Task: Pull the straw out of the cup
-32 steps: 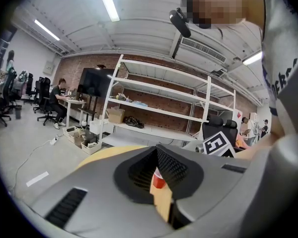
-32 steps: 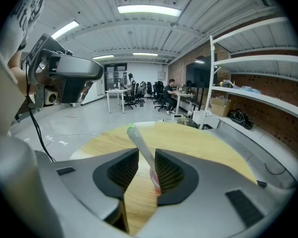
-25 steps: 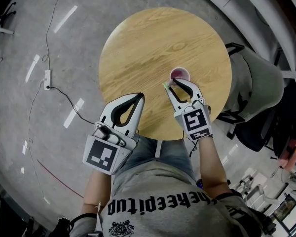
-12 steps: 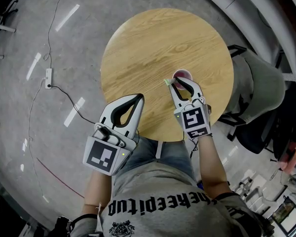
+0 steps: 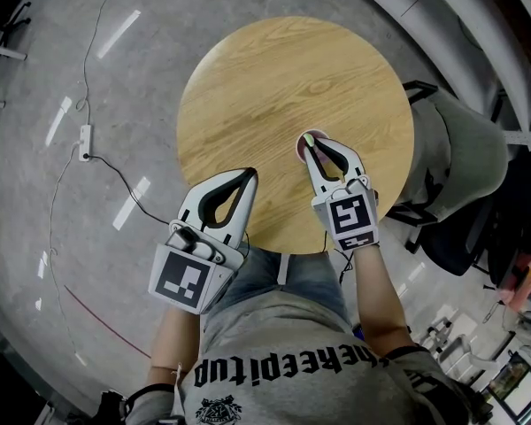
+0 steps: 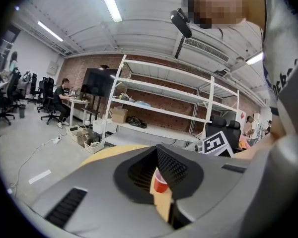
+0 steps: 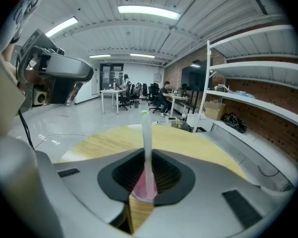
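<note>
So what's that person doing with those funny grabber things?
A person holds a gripper in each hand over a round wooden table. The right gripper has its fingers closed on the straw that stands in a red cup. The straw's bottom end is inside the cup, so it is not out yet. The left gripper hangs shut and empty at the table's near edge.

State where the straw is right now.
In the right gripper view the straw stands upright, pinched between the right gripper's jaws, over the pink cup near the round table's middle.
</note>
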Demonstrator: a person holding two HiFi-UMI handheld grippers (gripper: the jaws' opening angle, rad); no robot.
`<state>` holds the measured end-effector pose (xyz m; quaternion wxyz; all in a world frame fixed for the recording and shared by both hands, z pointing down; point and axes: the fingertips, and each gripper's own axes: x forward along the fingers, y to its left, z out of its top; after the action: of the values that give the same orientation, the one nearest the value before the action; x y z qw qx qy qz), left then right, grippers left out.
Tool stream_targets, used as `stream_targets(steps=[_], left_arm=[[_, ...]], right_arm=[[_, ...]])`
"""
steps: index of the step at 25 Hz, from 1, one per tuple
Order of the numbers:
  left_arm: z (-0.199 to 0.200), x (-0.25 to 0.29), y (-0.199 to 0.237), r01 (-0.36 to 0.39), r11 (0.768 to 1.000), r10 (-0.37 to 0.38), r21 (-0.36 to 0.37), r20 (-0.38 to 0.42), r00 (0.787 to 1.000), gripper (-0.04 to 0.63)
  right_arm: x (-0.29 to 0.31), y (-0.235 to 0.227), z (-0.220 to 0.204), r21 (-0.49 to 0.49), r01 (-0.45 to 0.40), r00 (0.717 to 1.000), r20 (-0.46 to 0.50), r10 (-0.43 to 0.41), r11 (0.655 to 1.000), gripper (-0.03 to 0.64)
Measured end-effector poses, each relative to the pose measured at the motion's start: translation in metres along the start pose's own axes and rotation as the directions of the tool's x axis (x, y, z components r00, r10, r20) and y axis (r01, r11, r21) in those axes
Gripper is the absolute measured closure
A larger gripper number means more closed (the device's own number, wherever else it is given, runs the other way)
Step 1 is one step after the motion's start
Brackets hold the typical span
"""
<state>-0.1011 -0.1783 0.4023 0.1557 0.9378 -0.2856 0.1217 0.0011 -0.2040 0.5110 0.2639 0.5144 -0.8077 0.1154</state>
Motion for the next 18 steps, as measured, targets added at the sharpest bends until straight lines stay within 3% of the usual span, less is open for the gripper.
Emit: stream_targets(steps=[18], left_arm=[[0.017, 0.001, -0.038, -0.017, 1.000, 0.017, 0.000, 0.051, 0.999, 0.569]], right_arm=[[-0.044, 0.001, 0.041, -0.002, -0.061, 0.992, 0.109, 0.060, 0.998, 0.568]])
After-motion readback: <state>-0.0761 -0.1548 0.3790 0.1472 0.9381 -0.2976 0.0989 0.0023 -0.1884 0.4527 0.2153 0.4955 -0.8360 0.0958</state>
